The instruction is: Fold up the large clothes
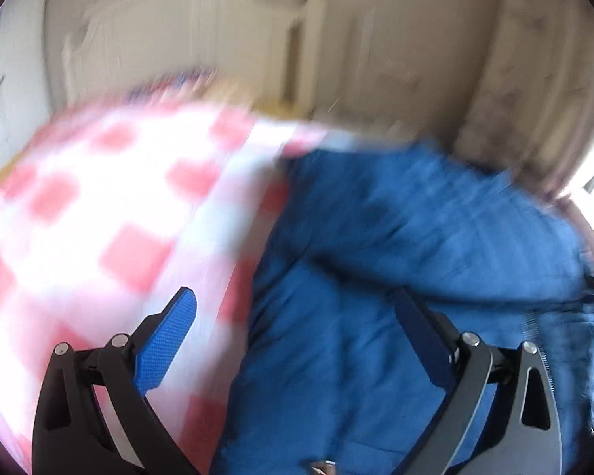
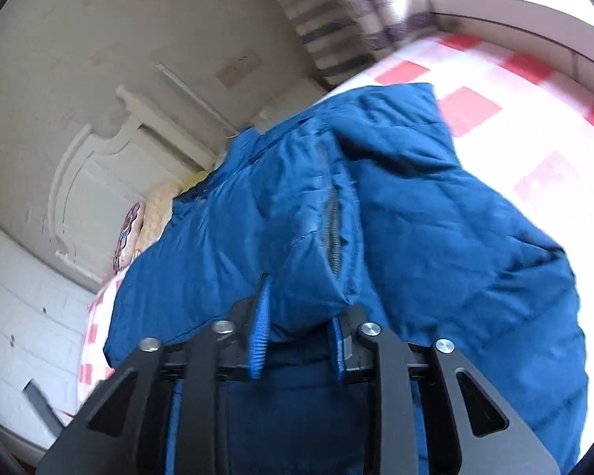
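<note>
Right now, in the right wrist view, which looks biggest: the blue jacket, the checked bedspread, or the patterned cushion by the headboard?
1. Blue jacket, fills most of the view, though it is nearest the camera.
2. Checked bedspread.
3. Patterned cushion, a small sliver, farthest away.

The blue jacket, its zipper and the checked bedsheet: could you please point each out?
blue jacket [image 2: 435,213], right wrist view, quilted panel.
zipper [image 2: 334,233], right wrist view, grey teeth.
checked bedsheet [image 1: 99,206], left wrist view, bare pink-and-white area.

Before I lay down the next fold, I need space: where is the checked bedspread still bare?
Bare checked bedspread lies beside the blue jacket, on the open left gripper's side, and beyond the jacket toward the window. The jacket fills the middle; the right gripper clamps its edge.
</note>
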